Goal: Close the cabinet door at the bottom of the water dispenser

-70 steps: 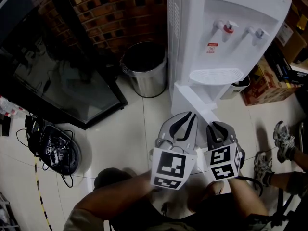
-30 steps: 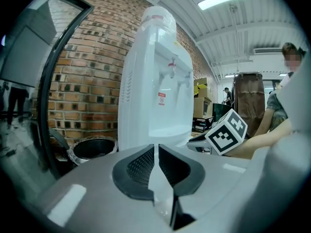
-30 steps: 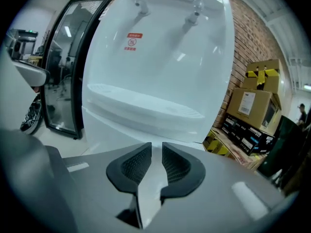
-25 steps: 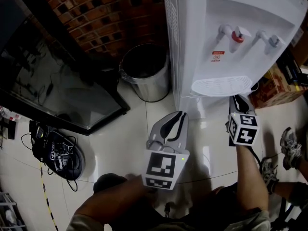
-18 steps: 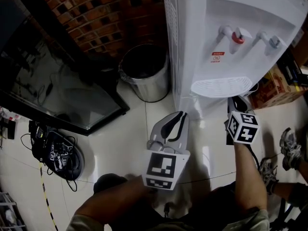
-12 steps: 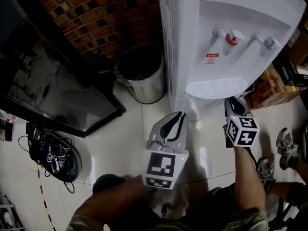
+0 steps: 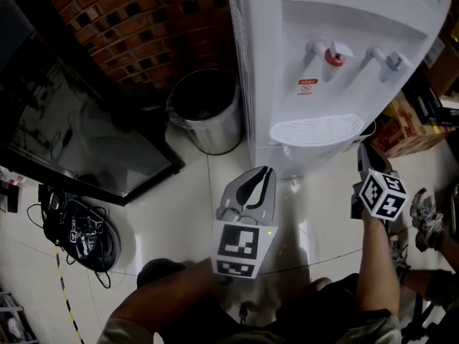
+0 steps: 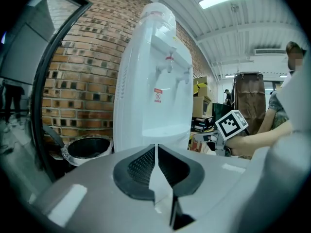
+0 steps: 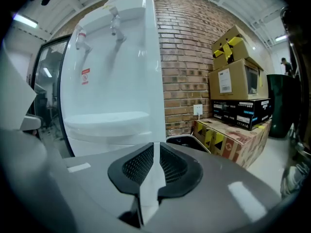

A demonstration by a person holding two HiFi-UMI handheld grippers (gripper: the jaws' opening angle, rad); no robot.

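1. Pale floor tiles [image 7: 179,199] are spreading out in front of a brick wall [image 7: 143,20], with a metal trash bin [image 7: 204,110] sitting just beside the white water dispenser [image 7: 323,70].
2. No door leaf is sticking out at the foot of the dispenser. The cabinet door itself is lying mostly hidden under the drip tray [image 7: 315,129], so it is probably already pushed home, and the task seems to be finishing.
3. The left gripper [image 7: 252,185] is hovering over the tiles in front of the dispenser's base, not touching it. Its own view [image 8: 156,161] is showing the jaws pressed together with nothing between them.
4. The right gripper [image 7: 370,158] is hanging to the dispenser's right, clear of it. Its own view [image 9: 154,164] is likewise showing the jaws meeting, empty.
5. Next, I am judging that only a check is needed: a closed jaw tip nudging the door's free edge if any gap is remaining.
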